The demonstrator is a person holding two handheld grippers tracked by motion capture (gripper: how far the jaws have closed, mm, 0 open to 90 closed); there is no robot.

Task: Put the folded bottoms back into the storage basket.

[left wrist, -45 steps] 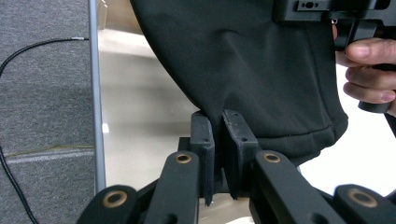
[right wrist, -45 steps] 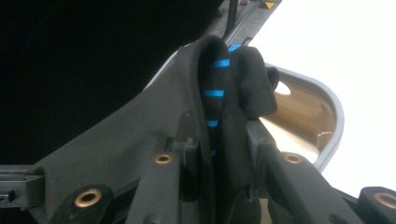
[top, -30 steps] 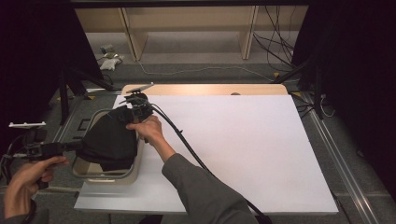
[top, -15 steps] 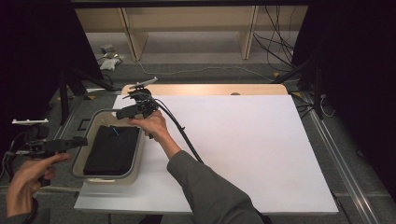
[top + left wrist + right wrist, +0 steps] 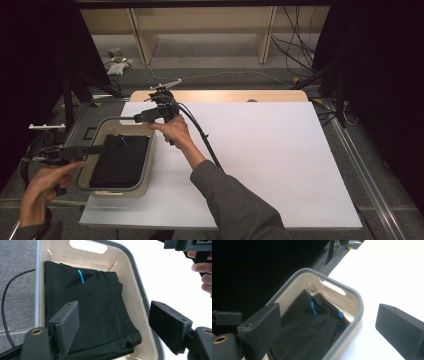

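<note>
A beige bin with a grey rim point(image 5: 148, 165) stands on the left part of the white table. Folded flat inside it lies a black garment point(image 5: 120, 161) point(image 5: 97, 300) point(image 5: 312, 332) with a small blue mark. My left gripper point(image 5: 96, 149) point(image 5: 117, 323) hovers over the bin's left rim; its jaws have just been opening and nothing is between the pads. My right gripper point(image 5: 136, 119) point(image 5: 329, 326) hangs above the bin's far right corner, its jaws also just opened wide and empty. The right hand point(image 5: 203, 275) also shows in the left gripper view.
The white tabletop point(image 5: 260, 150) stretches to the right of the bin, with a wooden strip point(image 5: 220, 95) along its far edge. A black cable point(image 5: 200, 137) trails from the right gripper along the forearm. Grey floor and a thin cable point(image 5: 7, 305) lie left of the bin.
A second ago both grippers held the black garment above the bin. It now lies flat inside, released. The right gripper has drawn back toward the far side and the left one outward to the left.
</note>
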